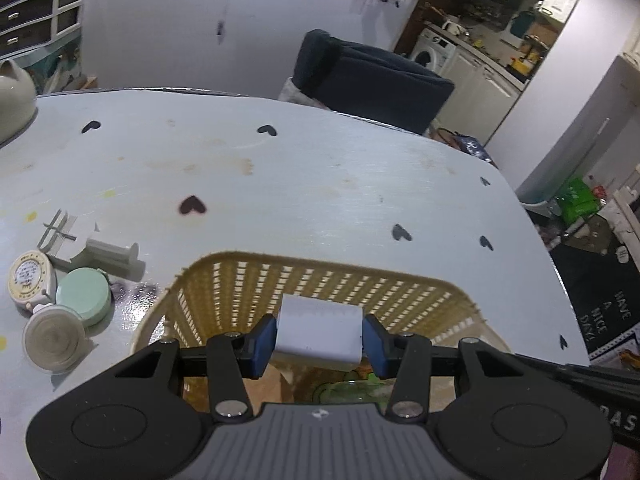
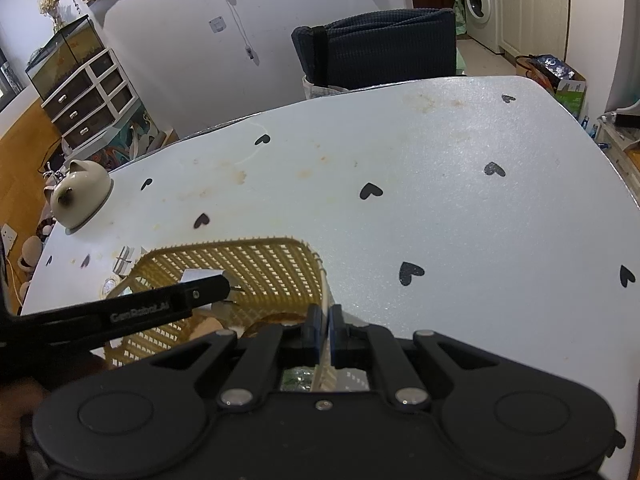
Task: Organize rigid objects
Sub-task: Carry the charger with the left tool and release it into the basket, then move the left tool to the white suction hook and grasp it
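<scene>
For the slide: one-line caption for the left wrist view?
Left gripper holds a white block above the yellow lattice basket.

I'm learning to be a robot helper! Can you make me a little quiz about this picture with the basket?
1. True or false: the left tool holds a white block over the yellow basket.
2. Which round thing lies on the table left of the basket? A) mint-green disc B) red ball C) blue cup
3. Fill in: the right tool is pinched on the basket's ____.

Key: 1 true; 2 A; 3 rim.
</scene>
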A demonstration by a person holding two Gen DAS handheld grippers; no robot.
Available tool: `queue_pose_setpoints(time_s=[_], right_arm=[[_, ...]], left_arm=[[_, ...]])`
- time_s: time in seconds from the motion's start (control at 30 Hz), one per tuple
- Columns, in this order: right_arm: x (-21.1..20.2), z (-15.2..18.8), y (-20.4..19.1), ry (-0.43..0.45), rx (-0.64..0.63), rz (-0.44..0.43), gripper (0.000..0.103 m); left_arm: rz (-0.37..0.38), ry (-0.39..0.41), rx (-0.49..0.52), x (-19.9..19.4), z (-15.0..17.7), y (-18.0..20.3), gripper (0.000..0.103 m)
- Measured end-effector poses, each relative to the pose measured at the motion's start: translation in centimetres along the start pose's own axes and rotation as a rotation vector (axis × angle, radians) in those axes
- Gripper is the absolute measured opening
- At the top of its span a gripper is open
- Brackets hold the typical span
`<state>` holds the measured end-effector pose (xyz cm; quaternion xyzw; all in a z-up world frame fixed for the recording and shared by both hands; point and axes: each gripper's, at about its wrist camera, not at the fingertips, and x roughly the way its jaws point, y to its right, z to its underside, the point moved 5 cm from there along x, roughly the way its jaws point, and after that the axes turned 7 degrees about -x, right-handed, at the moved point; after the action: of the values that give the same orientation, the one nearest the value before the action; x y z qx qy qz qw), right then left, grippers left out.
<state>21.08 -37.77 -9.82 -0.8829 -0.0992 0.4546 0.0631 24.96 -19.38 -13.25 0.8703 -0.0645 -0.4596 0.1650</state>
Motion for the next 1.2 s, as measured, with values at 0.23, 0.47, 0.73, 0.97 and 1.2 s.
queue_pose_setpoints(time_s=[0.23,0.47,0.73,0.97,1.2], right_arm=[[0.0,0.0,0.1,0.000,0.002,-0.008,0.005],[0.0,0.0,0.1,0.000,0.003,-0.012,0.005],[0.0,0.0,0.1,-0.001,0.003,-0.012,0.005],[0.1,-0.1,0.1,0.000,0.002,-0.011,0.005],[0.0,0.0,0.1,-0.001,0.001,-0.010,0.005]], left_arm=[[-0.033,0.016,-0.006,0.2,-0.1,-0.4,0.048],[-0.045,0.013,-0.002,0.3,0.0,-0.2,0.049],[-0.032,-0.001,0.009,0.2,0.2,0.0,0.056],[-0.018,0.000,0.022,-0.4,0.5,0.4,0.062],[-0.004,-0.006,0.049,-1.3,0.9,0.9,0.069]])
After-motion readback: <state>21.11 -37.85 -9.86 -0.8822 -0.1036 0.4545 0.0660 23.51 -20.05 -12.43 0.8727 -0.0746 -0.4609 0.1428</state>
